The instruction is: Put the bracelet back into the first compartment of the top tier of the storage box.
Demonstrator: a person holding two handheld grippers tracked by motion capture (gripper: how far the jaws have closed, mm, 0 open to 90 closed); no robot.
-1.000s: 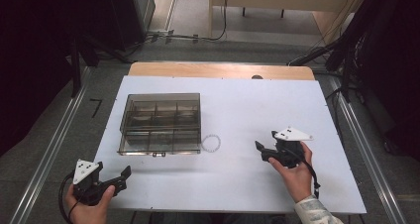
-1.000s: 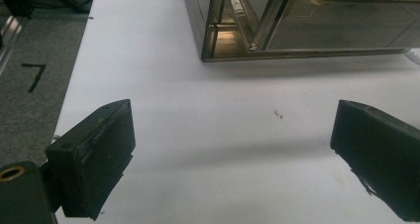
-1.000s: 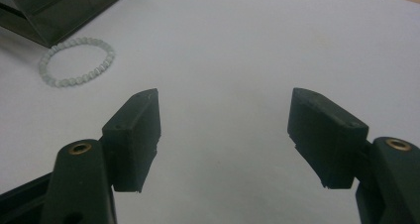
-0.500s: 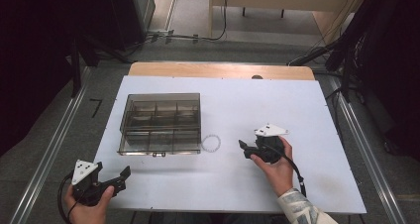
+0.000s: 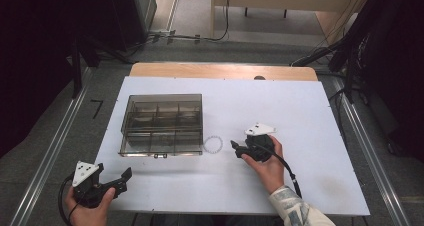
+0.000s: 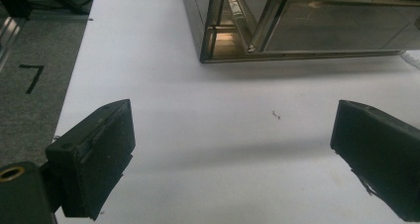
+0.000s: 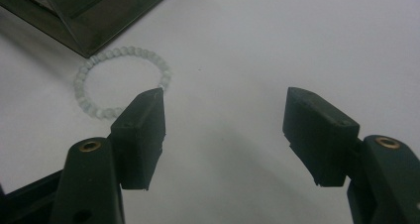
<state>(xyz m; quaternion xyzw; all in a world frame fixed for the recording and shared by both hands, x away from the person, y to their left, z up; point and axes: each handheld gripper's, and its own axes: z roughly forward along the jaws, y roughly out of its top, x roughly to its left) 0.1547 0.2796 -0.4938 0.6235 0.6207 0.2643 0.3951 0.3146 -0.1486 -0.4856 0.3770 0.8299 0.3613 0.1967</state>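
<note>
Jaws parted and empty, your right gripper nears the pale beaded bracelet beside the smoky compartment box, ready to pinch.

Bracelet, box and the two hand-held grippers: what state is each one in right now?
Bead bracelet: flat on the table beside the box's corner, not held.
Compartment box: upright, lid shut; contents can't be told.
Right gripper: open, just been closing a little, nothing between its fingers.
Left gripper: open wide, holding nothing.
</note>
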